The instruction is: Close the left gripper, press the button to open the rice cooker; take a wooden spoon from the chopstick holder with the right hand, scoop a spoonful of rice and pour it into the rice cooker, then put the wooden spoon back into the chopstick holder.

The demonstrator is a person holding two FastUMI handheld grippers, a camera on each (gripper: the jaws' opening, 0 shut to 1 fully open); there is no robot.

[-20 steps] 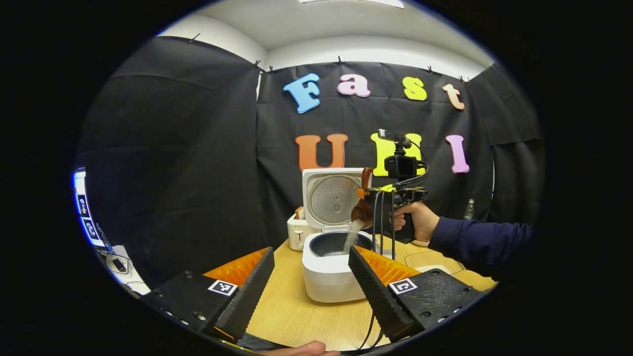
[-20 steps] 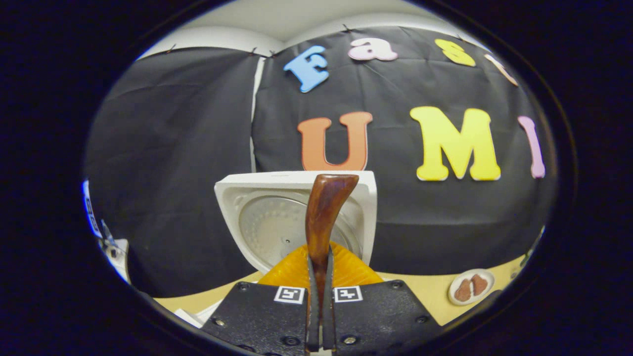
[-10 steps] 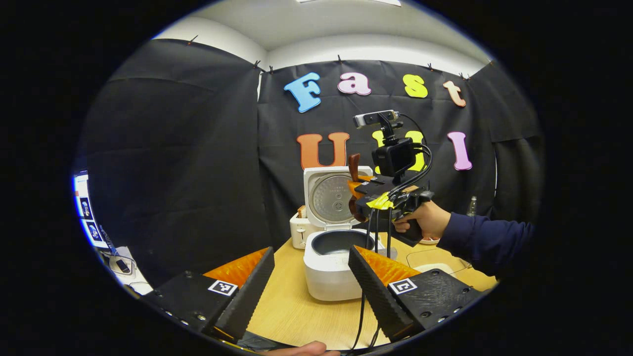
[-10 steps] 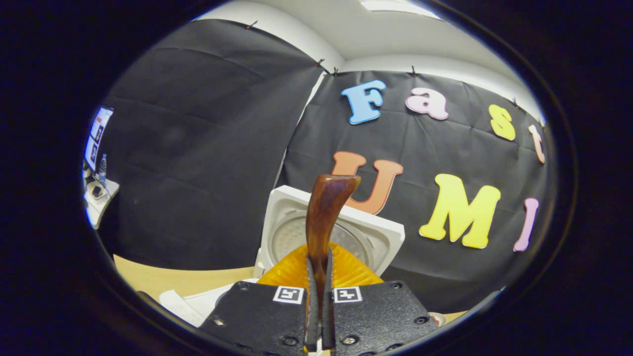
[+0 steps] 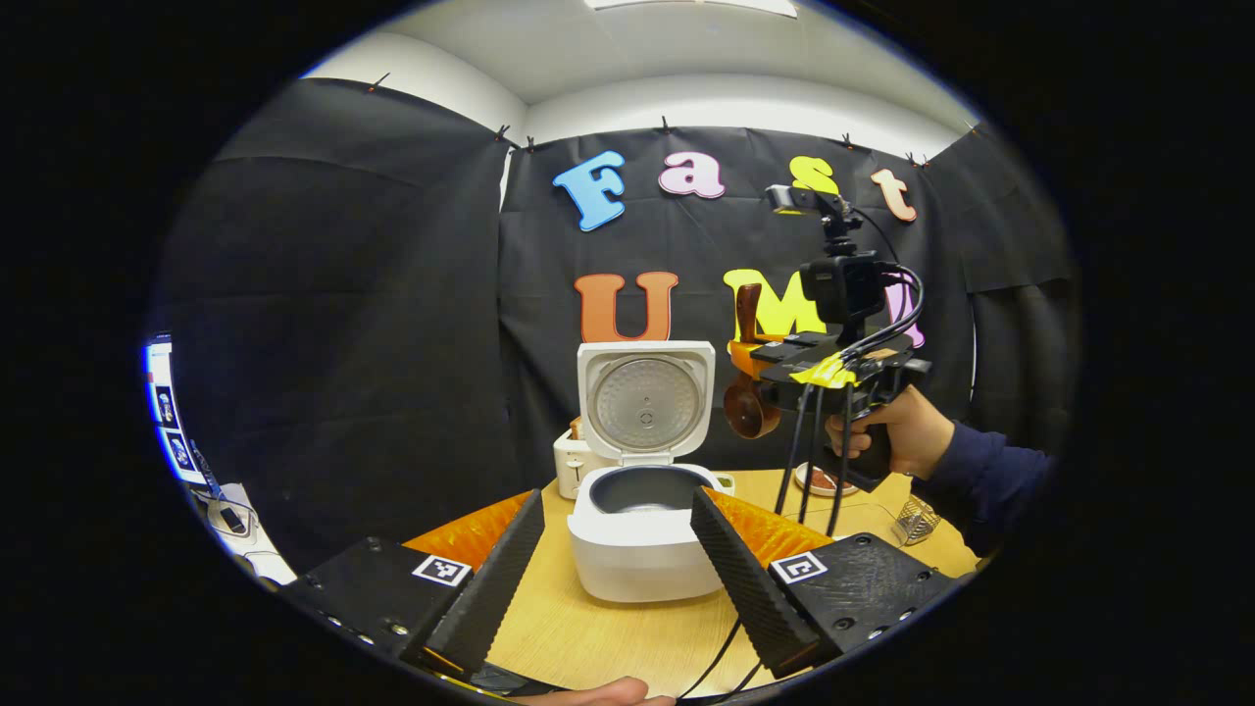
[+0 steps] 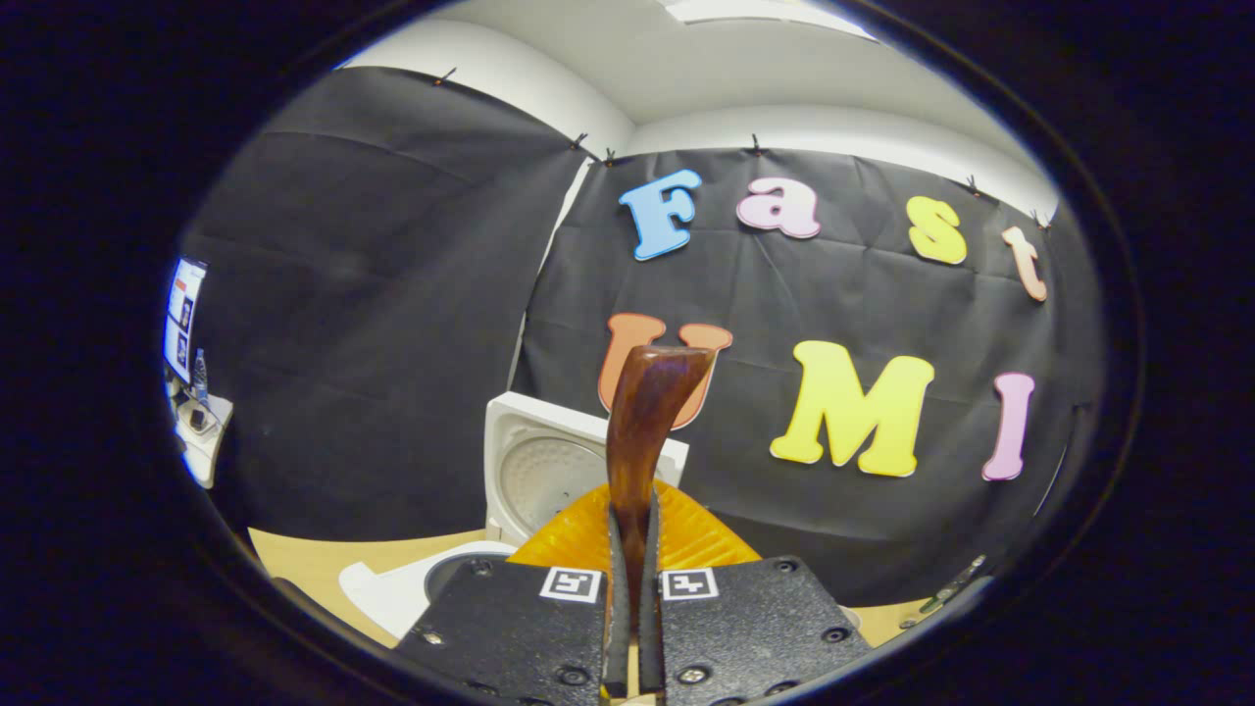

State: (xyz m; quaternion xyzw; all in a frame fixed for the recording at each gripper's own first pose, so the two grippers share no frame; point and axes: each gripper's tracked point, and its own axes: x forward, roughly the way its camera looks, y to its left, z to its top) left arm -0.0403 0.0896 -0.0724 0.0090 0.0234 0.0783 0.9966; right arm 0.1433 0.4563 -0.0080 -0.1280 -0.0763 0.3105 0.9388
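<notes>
Since a second ago I have pulled my right gripper (image 5: 755,378) up and away from over the pot; then the wooden spoon (image 5: 751,412) was tipped over the rice cooker (image 5: 642,529) with rice falling from it, and now it hangs in the air to the cooker's right, bowl down and looking empty. In the right gripper view my right gripper's fingers are pressed tight together on the spoon's handle, which rises straight up between them; I hold it that way so it cannot twist as I carry it.

My left gripper (image 5: 616,564) sits low at the near edge of the table (image 5: 588,637), its fingers spread wide apart around nothing. I judge its part is done: the cooker's lid (image 5: 645,400) stands upright on its rear hinge, and I keep that hand back so the right has room.

The cooker stands mid-table, toward the far edge, with some rice at the pot's bottom. What I take for the wire chopstick holder (image 5: 915,520) sits by the table's right edge, below my right hand (image 5: 887,436). The pour looks finished, so the remaining step is lowering the spoon into that holder, handle guided carefully past the wire rim.
</notes>
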